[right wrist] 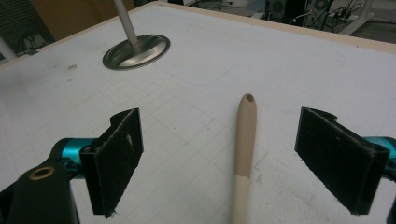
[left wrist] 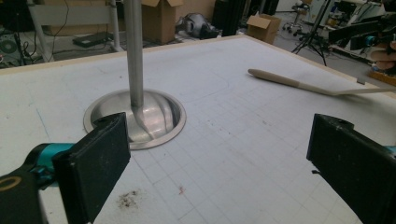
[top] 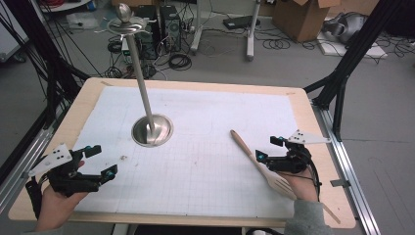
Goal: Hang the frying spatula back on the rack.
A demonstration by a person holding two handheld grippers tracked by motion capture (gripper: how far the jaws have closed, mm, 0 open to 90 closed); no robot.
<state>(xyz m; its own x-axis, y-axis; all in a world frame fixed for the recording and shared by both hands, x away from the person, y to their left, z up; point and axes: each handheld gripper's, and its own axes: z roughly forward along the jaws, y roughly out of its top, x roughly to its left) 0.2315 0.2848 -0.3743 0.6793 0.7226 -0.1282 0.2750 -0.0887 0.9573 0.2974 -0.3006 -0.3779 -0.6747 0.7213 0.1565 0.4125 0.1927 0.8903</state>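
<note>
Spatula (right wrist: 244, 154) lies flat btwn my R gripper (right wrist: 219, 158) jaws, held wide apart, not touching: tan handle w/ hole, paler slotted blade.

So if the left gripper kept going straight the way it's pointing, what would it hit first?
Probably the metal stand's round base, which sits just ahead of the open left gripper, slightly toward its left jaw. Depth is hard to judge; the wooden spatula lies farther off to the right.

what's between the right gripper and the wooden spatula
Nothing visible. The wooden spatula lies flat on the table, its handle running between the open jaws of the right gripper, with neither pad touching it.
</note>
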